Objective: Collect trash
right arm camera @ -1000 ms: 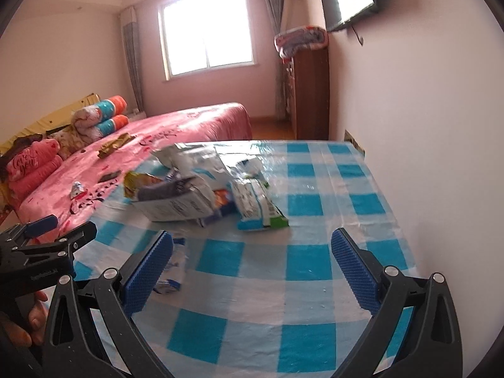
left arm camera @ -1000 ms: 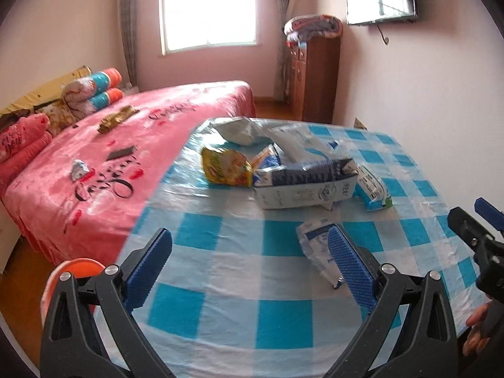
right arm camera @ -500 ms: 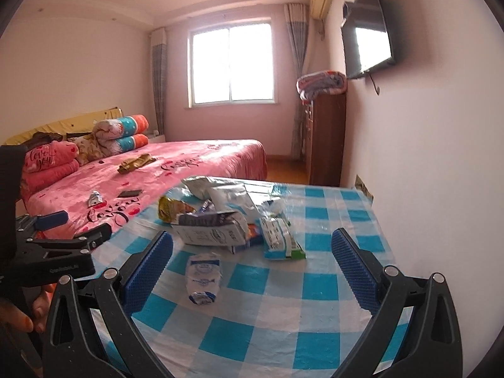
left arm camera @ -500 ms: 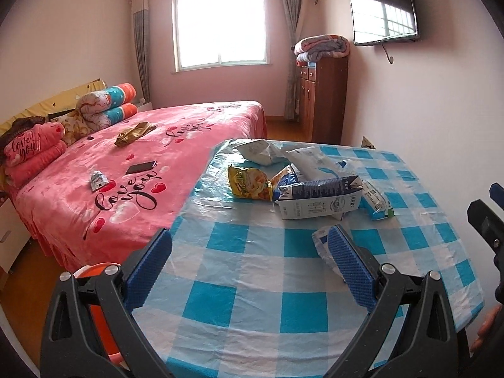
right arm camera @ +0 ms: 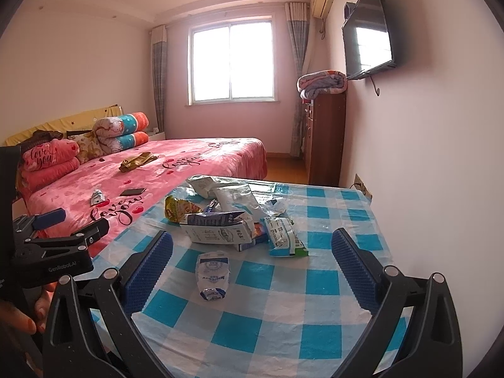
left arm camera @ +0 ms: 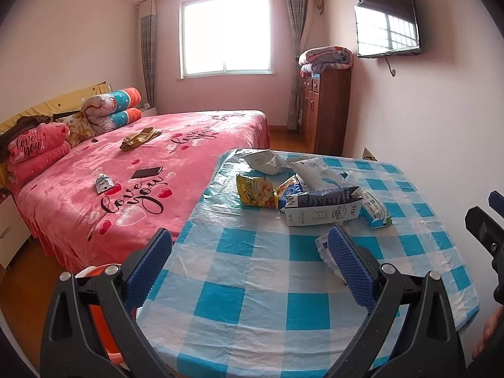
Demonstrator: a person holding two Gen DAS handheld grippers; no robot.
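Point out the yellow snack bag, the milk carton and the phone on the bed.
yellow snack bag point(left arm camera: 255, 190): left wrist view, middle of its printed face.
milk carton point(right arm camera: 217, 228): right wrist view, its long side panel.
phone point(left arm camera: 147, 172): left wrist view, centre of its dark screen.

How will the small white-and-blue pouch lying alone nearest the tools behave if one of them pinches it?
The small pouch looks like thin film, wrinkled and partly flattened, so it is probably light and floppy and may crumple when pinched. Its glossy surface on the plastic tablecloth suggests it could slide if pushed. It lies flat, so rolling seems unlikely.
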